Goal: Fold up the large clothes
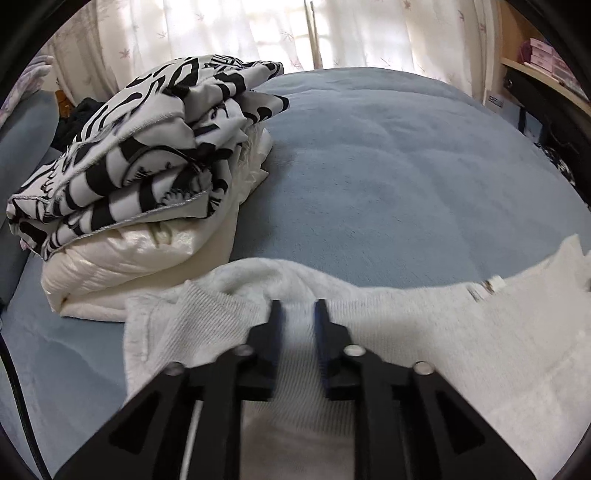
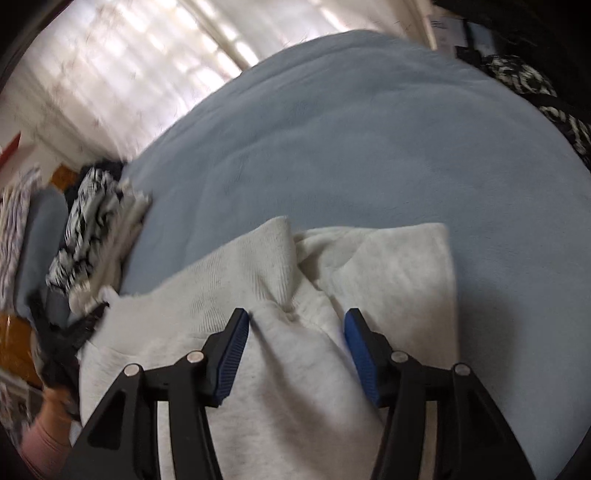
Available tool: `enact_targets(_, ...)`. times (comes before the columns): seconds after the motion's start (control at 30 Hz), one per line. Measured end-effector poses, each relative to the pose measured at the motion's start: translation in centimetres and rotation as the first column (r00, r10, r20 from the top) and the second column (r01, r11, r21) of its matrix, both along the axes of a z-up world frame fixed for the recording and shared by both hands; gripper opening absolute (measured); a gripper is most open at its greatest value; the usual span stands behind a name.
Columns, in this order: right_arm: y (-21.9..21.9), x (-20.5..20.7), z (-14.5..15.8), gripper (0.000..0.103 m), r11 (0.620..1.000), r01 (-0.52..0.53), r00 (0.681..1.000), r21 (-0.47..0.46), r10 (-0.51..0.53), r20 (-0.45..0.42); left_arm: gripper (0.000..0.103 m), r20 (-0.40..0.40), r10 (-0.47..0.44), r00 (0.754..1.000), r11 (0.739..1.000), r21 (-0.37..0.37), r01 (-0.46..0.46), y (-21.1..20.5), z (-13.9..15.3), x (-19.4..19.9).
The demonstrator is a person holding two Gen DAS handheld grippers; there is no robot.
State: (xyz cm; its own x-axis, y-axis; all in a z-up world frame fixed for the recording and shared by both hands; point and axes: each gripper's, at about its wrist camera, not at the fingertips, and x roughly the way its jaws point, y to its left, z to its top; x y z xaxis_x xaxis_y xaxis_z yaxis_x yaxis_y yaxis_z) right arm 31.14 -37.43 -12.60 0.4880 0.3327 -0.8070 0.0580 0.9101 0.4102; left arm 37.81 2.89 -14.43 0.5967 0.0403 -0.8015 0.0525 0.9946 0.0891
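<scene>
A white knit garment (image 1: 406, 332) lies on the blue bed cover (image 1: 369, 166). My left gripper (image 1: 297, 310) sits over its ribbed edge, the jaws a narrow gap apart with a fold of the white fabric between them. In the right wrist view the same garment (image 2: 295, 369) lies bunched with a raised fold. My right gripper (image 2: 297, 321) is open wide over that fold, its blue pads (image 2: 232, 354) either side of the cloth.
A stack of folded clothes, black-and-white patterned (image 1: 147, 147) over cream (image 1: 129, 266), sits left on the bed; it shows blurred in the right wrist view (image 2: 96, 229). Curtains (image 1: 258, 29) hang behind. Shelves (image 1: 535, 62) stand right. The left hand and gripper (image 2: 55, 350) show at left.
</scene>
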Motion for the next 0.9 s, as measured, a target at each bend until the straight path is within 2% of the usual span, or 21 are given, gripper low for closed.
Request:
enact_targets(0.07,0.5,0.7,-1.1,0.056,0.999,-0.019,0.999,0.029,0.020,-0.028,0.040,-0.015,-0.020,1.000,0.998,-0.054,0.019,0.6,0.7,-0.6)
enact_targets(0.1,0.4,0.9,-1.5,0.057,0.999,-0.021,0.999,0.042,0.023,-0.037,0.053,-0.013,-0.022,1.000,0.998,-0.062,0.021,0.8,0.9,-0.7)
enact_targets(0.13,0.4,1.0,-1.7,0.057,0.999,-0.019,0.999,0.048,0.021,-0.038,0.060,-0.005,-0.022,1.000,0.998,-0.062,0.021,0.9,1.0,-1.0)
enact_targets(0.17,0.7,0.9,-1.8,0.051,0.998,-0.024,0.999,0.053,0.026,-0.029,0.060,0.005,-0.031,1.000,0.997,-0.064,0.031,1.0,1.1,-1.2)
enact_targets(0.2,0.7,0.7,-1.6,0.031,0.998,-0.033,0.999,0.051,0.033,-0.003,0.060,0.008,-0.040,0.999,0.997,-0.061,0.040,0.8,1.1,-1.5)
enact_targets(0.23,0.4,0.3,-1.3,0.024,0.998,-0.026,1.000,0.048,0.026,0.012,0.060,0.011,-0.047,0.999,0.997,-0.057,0.047,0.6,1.1,-1.7)
enact_targets(0.3,-0.1,-0.5,-0.1,0.021,1.000,0.022,0.999,0.011,-0.022,0.050,0.060,0.048,-0.056,0.997,0.996,-0.069,0.059,0.4,1.7,-2.3)
enact_targets(0.33,-0.4,-1.1,0.7,0.021,0.999,0.049,0.996,-0.022,-0.047,0.078,0.060,0.068,-0.061,0.996,0.995,-0.076,0.066,-0.5,1.9,-3.6)
enact_targets(0.4,-1.2,-2.7,2.7,0.020,0.991,0.108,0.985,-0.077,-0.096,0.141,0.060,0.105,-0.080,0.991,0.993,-0.082,0.089,-1.1,2.4,-3.9)
enact_targets(0.47,-1.0,-3.3,3.8,0.020,0.980,0.144,0.976,-0.135,-0.118,0.185,0.061,0.104,-0.097,0.990,0.994,-0.039,0.101,-2.3,2.4,-3.5)
enact_targets(0.57,-0.6,-2.0,2.6,0.020,0.967,0.154,0.981,-0.203,-0.126,0.145,0.061,0.083,-0.074,0.994,0.996,0.050,0.070,-3.5,1.0,-1.8)
enact_targets(0.67,-0.1,-0.1,-1.4,0.021,0.956,0.149,0.988,-0.253,-0.137,0.066,0.061,0.034,-0.027,0.999,0.999,0.025,0.026,-2.9,-1.1,-0.5)
enact_targets(0.73,0.1,0.0,-2.7,0.022,0.954,0.175,0.984,-0.242,-0.164,0.064,0.062,0.020,-0.004,1.000,1.000,-0.003,0.004,-2.3,-1.8,0.2)
enact_targets(0.8,0.5,-0.3,-2.3,0.032,0.952,0.181,0.983,-0.247,-0.167,0.079,0.062,0.004,0.002,1.000,1.000,-0.015,-0.002,-2.1,-2.0,0.5)
enact_targets(0.9,0.9,-1.3,-0.7,0.041,0.958,0.141,0.989,-0.251,-0.127,0.073,0.062,0.023,-0.022,0.999,0.999,0.028,0.021,-2.7,-0.7,-0.4)
